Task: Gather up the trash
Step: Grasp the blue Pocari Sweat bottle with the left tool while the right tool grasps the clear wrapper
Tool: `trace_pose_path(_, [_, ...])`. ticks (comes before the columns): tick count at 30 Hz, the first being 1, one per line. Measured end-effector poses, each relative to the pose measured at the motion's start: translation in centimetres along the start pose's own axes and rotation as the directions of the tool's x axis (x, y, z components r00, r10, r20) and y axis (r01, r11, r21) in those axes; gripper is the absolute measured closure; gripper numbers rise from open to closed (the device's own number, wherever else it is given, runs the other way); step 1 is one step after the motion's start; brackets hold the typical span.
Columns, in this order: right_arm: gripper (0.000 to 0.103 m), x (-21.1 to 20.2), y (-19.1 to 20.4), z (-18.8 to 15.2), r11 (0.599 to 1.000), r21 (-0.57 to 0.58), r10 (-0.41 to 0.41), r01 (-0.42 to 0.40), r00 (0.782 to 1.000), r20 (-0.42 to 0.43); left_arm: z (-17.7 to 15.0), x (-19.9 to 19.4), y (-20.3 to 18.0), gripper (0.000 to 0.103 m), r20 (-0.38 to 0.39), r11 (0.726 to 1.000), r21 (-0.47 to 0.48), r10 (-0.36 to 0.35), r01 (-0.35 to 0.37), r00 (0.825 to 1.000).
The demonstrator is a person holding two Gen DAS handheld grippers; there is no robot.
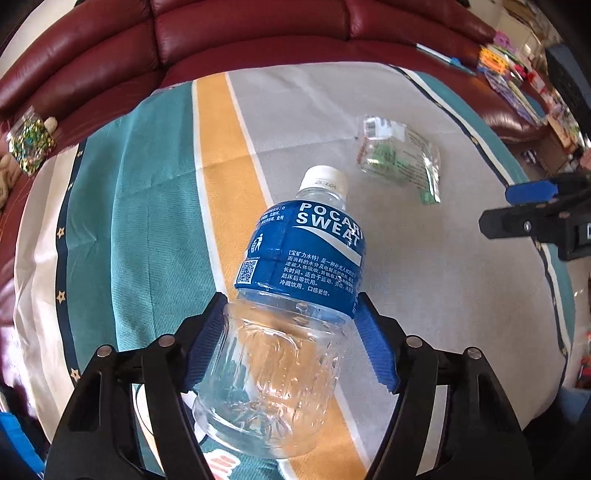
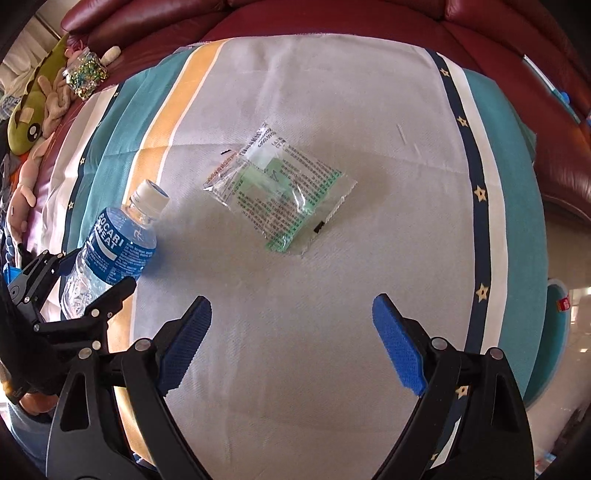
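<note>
A clear plastic bottle (image 1: 306,251) with a blue Pocari Sweat label and a white cap lies tilted on the striped cloth (image 2: 332,110). My left gripper (image 1: 291,299) is shut on its clear lower body, both blue pads touching its sides. In the right wrist view the bottle (image 2: 114,247) and the left gripper (image 2: 99,269) are at the left edge. A crumpled clear wrapper (image 2: 280,188) with green print lies flat on the grey stripe. My right gripper (image 2: 291,299) hangs open above the cloth short of it, with nothing between its pads. In the left wrist view the wrapper (image 1: 399,155) is beyond the bottle's cap and the right gripper (image 1: 495,208) is at the right edge.
The cloth covers a dark red leather sofa (image 1: 258,29), whose back runs along the far side. A jar of glittery bits (image 2: 83,75) and plush toys (image 2: 33,110) lie at the cloth's left edge. Colourful small items (image 1: 509,74) crowd the far right.
</note>
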State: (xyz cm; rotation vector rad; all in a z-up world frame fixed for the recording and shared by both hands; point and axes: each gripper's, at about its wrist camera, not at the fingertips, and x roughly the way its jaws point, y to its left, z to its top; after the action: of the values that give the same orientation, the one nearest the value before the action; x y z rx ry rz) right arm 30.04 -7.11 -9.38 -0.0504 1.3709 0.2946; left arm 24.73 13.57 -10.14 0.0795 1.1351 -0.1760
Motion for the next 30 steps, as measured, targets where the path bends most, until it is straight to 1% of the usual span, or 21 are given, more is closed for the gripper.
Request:
trace_pose_path(3, [0.018,0.4,0.5,1.8,0.999,-0.05,-0.021,0.022,1.0,0.016,1.1,0.4,1.1,0.032,0.018,0.995,-0.099,-0.021,0.023,1.0])
trace_pose_path(6, [0.018,1.2,1.2,3.7,0.993,-0.107,-0.047,0.048,0.999,0.017,2.0,0.7,1.4,0.032,0.026,0.99,-0.135,-0.035,0.038,0.999])
trace_pose_path(10, [0.018,2.5,2.1,5.5,0.985,-0.166,-0.047,0.046,0.999,-0.002,2.9,1.1,1.5,0.032,0.025,0.99,-0.136,-0.023,0.026,0.999])
trace_pose_path(13, [0.018,3.5,2.7,6.4,0.98,-0.196,-0.042,0.039,0.999,-0.011,3.5,1.5,2.4,0.031,0.026,0.99,-0.143,-0.002,0.006,1.0])
trace_pose_path(16, [0.018,4.4,2.9,7.2,0.978,-0.208,-0.027,0.023,1.0,-0.015,3.9,2.4,3.0,0.031,-0.006,0.989,-0.147,0.008,-0.009,1.0])
trace_pose_path(19, [0.018,4.9,2.8,7.6,0.976,-0.216,-0.009,0.011,1.0,0.009,3.7,3.6,2.9,0.031,-0.042,0.992,-0.128,0.014,-0.019,0.999])
trace_pose_path(22, [0.018,5.5,2.5,7.8,0.978,-0.208,0.004,-0.001,1.0,0.011,3.7,3.7,2.4,0.031,-0.031,0.994,-0.107,0.024,-0.027,0.999])
trace_pose_path(24, [0.018,5.7,2.3,8.1,0.977,-0.213,-0.002,0.005,1.0,0.013,3.8,3.9,2.4,0.031,-0.031,0.994,-0.106,0.027,-0.03,0.999])
trace_pose_path(30, [0.018,5.3,1.9,9.6,0.967,-0.254,-0.012,0.015,1.0,0.011,4.0,3.8,2.8,0.03,-0.025,0.99,-0.142,0.017,-0.02,1.0])
